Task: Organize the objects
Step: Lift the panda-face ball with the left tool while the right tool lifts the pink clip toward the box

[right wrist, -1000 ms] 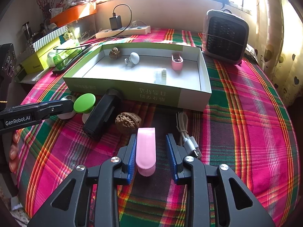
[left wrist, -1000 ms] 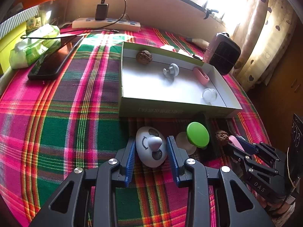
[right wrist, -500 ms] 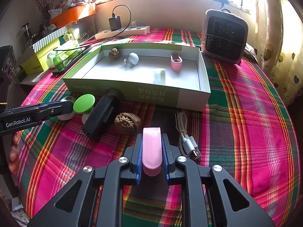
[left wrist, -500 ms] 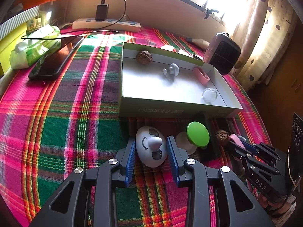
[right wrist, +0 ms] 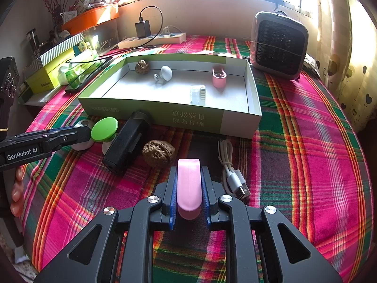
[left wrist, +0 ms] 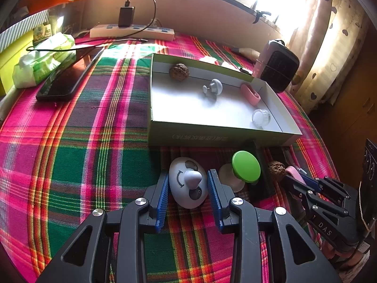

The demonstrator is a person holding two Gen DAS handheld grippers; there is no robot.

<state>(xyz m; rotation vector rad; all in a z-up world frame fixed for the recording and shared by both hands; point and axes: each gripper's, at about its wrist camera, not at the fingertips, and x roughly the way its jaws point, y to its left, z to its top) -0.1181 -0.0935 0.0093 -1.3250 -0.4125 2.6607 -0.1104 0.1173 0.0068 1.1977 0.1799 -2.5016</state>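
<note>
My right gripper (right wrist: 189,188) is shut on a pink clip (right wrist: 189,184) just above the plaid cloth, in front of the green-sided box (right wrist: 150,113). My left gripper (left wrist: 188,188) is open around a white egg-shaped panda toy (left wrist: 187,184) that lies on the cloth; the pads do not touch it. The box (left wrist: 212,136) holds a walnut (left wrist: 178,71), a grey mushroom knob (left wrist: 213,88), a pink clip (left wrist: 250,93) and a clear cap (left wrist: 261,117). Outside the box lie a green mushroom knob (right wrist: 104,129), a black block (right wrist: 127,143), a walnut (right wrist: 158,153) and a white USB cable (right wrist: 232,176).
A small heater (right wrist: 279,44) stands at the back right. A power strip (right wrist: 152,40) with a charger lies at the back wall. A phone (left wrist: 67,80), a tissue pack (left wrist: 42,61) and a yellow box (right wrist: 47,80) sit at the left.
My right gripper has closed on the pink clip, which lay loose between its open fingers a second ago. My left gripper has stayed open around the panda toy.
</note>
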